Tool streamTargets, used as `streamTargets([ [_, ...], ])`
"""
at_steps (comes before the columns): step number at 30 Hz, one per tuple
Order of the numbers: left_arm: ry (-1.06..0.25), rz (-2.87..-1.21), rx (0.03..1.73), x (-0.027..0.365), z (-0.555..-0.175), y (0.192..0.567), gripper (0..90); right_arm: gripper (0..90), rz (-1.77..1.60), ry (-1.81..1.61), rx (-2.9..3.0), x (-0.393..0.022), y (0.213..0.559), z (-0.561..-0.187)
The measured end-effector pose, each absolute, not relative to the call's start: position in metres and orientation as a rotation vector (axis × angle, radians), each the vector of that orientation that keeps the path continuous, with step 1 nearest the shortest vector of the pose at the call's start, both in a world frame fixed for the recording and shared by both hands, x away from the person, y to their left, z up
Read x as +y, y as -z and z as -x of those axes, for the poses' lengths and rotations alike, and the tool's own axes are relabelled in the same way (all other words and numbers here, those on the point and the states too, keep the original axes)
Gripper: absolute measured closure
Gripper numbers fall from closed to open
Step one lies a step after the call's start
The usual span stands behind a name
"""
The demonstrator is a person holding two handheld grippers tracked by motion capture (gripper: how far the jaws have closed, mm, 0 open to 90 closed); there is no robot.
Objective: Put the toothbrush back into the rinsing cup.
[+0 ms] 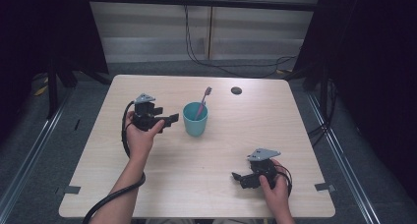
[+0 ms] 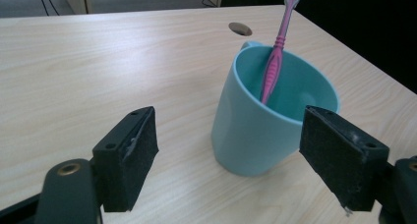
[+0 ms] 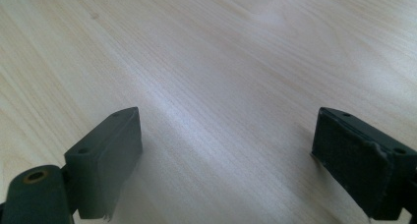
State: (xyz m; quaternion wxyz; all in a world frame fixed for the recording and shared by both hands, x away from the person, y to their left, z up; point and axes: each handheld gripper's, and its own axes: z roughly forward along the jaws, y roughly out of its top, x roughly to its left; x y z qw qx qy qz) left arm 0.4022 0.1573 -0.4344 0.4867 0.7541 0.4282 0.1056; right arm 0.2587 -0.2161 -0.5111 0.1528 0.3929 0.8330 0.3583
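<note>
On pale wood stands a teal mug (image 2: 255, 130) holding a pink toothbrush (image 2: 276, 52).

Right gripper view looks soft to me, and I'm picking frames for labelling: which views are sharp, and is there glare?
Right gripper view: the left black jaw pad is blurred, and a pale sheen lies on the light wooden table. Left gripper view: the teal ceramic mug and pink plastic toothbrush are crisp. High view: evenly lit, dark surroundings.
</note>
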Motion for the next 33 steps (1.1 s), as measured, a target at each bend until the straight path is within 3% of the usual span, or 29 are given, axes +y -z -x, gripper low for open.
streamTargets([
  [33,-0.250,-1.929,1.032,0.160,-0.367,0.498,20.4,11.0,-1.127,-1.027,2.389,-0.216,0.511,-0.259],
])
